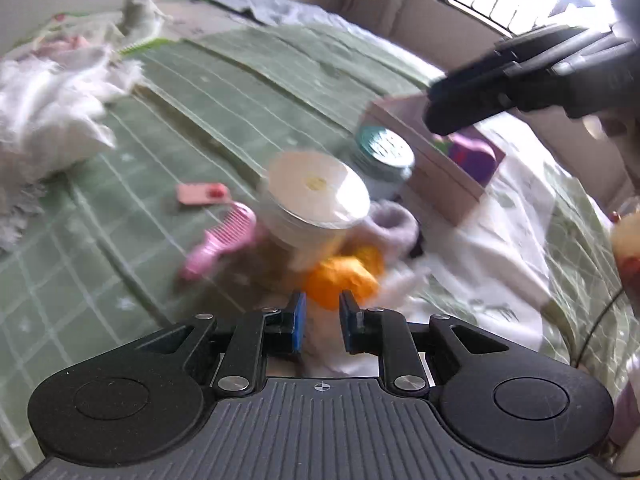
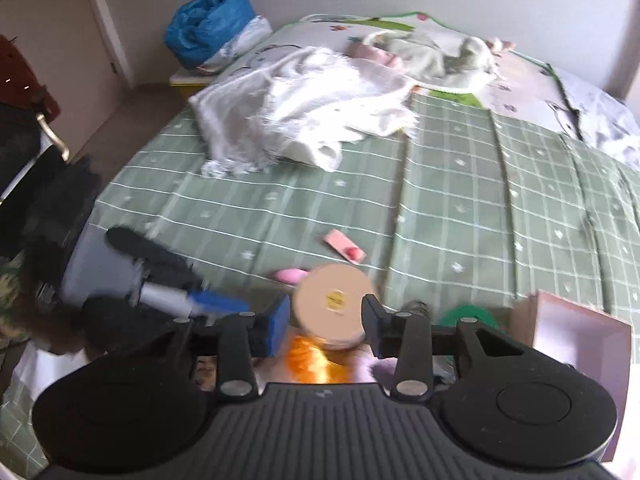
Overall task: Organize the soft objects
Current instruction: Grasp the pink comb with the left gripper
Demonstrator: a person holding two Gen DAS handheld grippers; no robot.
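Note:
An orange soft toy (image 1: 340, 278) lies on the bed beside a grey fuzzy sock (image 1: 394, 224) and under a white-lidded jar (image 1: 318, 192). My left gripper (image 1: 322, 322) is open and empty, just in front of the orange toy. My right gripper (image 2: 326, 322) is open above the jar (image 2: 332, 304) and the orange toy (image 2: 308, 360); it shows in the left wrist view (image 1: 436, 114) over a pink box (image 1: 440, 168). A white fringed cloth (image 2: 296, 112) lies crumpled further up the bed.
A teal-lidded jar (image 1: 386, 152), a pink comb (image 1: 224, 238) and a small pink card (image 1: 202, 193) lie on the green checked bedspread (image 2: 460, 200). A purple item (image 1: 474, 158) sits in the box. A pale green garment (image 2: 436, 62) and a blue bag (image 2: 210, 28) are farther off.

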